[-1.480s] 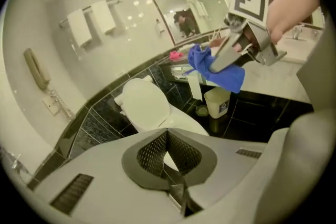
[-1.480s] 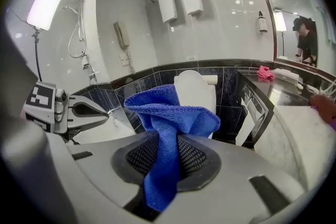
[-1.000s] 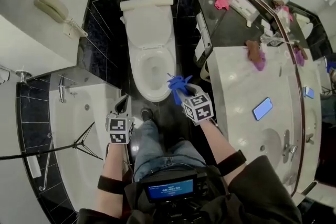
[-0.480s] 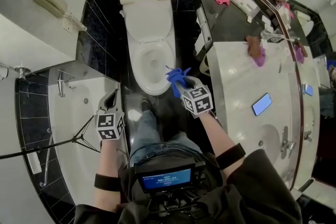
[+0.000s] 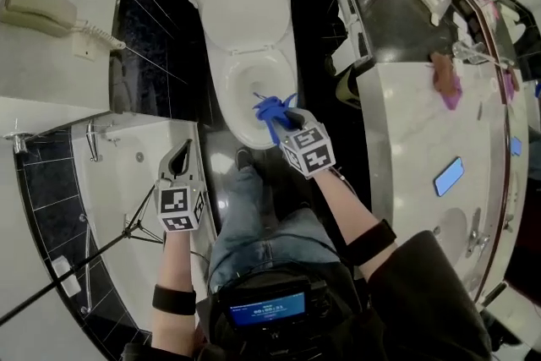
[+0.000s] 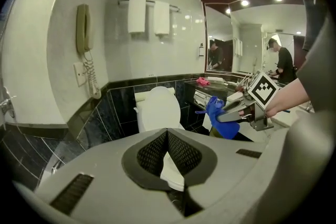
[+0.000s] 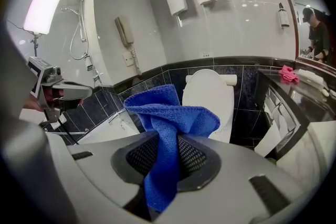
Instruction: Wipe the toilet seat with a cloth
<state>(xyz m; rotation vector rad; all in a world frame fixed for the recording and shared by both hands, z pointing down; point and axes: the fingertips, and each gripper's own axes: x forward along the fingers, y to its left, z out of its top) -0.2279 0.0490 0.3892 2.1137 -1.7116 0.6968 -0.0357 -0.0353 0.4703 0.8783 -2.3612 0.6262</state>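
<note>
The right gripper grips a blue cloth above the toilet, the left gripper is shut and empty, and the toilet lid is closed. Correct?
No: the head view shows the toilet lid raised, not closed. The rest holds: the right gripper grips the blue cloth above the toilet, and the left gripper is shut and empty.

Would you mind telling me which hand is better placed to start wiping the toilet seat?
Right. The right claw is shut on the blue cloth, over the front of the toilet seat; the left claw is shut, empty, and off beside the bathtub.
</note>
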